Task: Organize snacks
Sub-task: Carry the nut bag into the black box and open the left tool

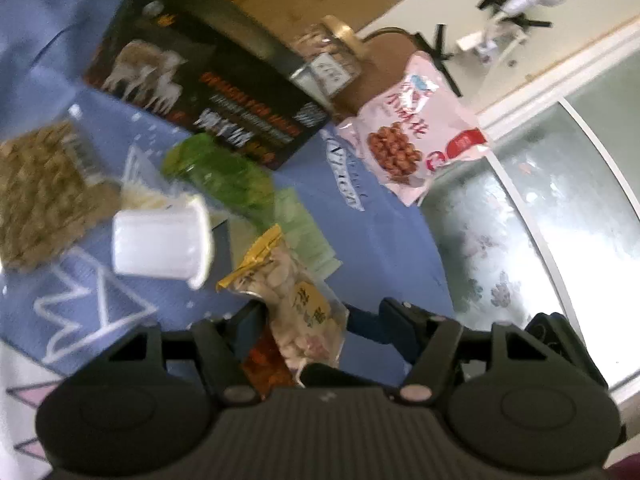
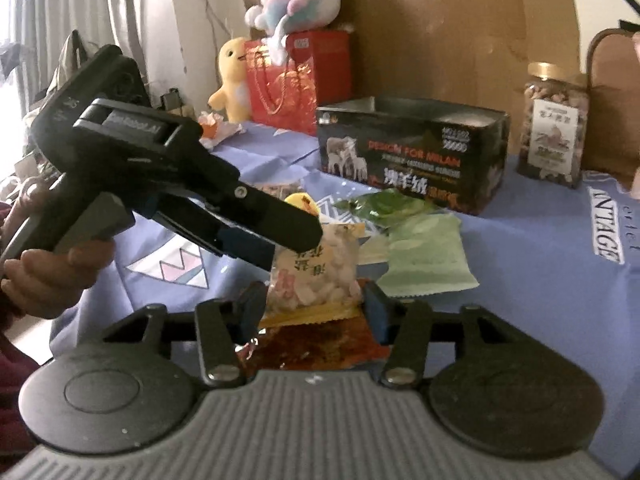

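Observation:
A clear yellow-edged nut packet [image 1: 296, 304] [image 2: 316, 276] lies on the blue cloth over a red-brown packet [image 2: 320, 348]. My left gripper [image 1: 320, 316] is open, its fingers astride the nut packet; it shows from the side in the right wrist view [image 2: 280, 236]. My right gripper [image 2: 314, 300] is open, its fingers on either side of the same packet's near end. A black open-topped box [image 1: 200, 92] [image 2: 412, 156] stands behind. Green packets [image 1: 224, 176] [image 2: 424, 256] lie between.
A pink snack bag [image 1: 412, 128], a gold-lidded jar [image 1: 328, 60] [image 2: 554, 124], a white cup on its side [image 1: 160, 248] and a clear bag of brown snacks [image 1: 36, 196] lie around. Plush toys and a red gift bag [image 2: 296, 80] stand at the back. A glass tabletop [image 1: 540, 208] lies beyond the cloth.

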The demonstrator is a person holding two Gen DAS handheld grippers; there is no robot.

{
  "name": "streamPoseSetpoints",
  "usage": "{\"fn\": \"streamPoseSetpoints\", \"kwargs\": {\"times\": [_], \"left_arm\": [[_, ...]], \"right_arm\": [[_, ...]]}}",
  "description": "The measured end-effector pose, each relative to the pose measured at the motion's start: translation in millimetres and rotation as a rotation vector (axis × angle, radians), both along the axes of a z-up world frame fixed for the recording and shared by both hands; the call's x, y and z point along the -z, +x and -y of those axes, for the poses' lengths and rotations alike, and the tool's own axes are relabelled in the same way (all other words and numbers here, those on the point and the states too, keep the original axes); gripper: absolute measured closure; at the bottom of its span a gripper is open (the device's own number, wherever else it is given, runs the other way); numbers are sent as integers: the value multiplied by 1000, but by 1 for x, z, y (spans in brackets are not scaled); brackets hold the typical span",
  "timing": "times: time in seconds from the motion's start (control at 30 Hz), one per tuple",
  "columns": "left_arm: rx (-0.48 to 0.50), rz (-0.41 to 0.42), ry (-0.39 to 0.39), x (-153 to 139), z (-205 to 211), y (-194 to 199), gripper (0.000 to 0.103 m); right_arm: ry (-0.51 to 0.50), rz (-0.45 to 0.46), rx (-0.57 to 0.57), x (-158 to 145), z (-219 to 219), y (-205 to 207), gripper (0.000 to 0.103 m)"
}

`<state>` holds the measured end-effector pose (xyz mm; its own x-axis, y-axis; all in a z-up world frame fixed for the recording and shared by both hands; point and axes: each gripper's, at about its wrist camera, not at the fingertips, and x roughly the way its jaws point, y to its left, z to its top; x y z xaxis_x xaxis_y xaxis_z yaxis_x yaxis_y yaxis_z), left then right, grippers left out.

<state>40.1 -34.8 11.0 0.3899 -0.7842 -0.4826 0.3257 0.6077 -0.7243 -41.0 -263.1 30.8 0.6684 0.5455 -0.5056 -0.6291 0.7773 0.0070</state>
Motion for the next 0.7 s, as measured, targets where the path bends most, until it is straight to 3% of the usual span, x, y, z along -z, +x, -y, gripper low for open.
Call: {"fn": "streamPoseSetpoints", "kwargs": {"times": [0.2, 0.4, 0.63, 0.7], "left_arm": [[31, 83, 10, -29, 9, 9, 39], [-19, 211, 50, -73, 8, 43, 39], [-134, 210, 89, -86, -6, 108, 38], [-175, 199, 117, -81, -10, 125, 33]], "right_arm": [[54, 78, 55, -18, 4, 2, 50], [95, 181, 77, -46, -8, 40, 49], [176, 111, 99, -59, -28, 129, 49], [171, 100, 123, -56, -38, 150, 44]]}}
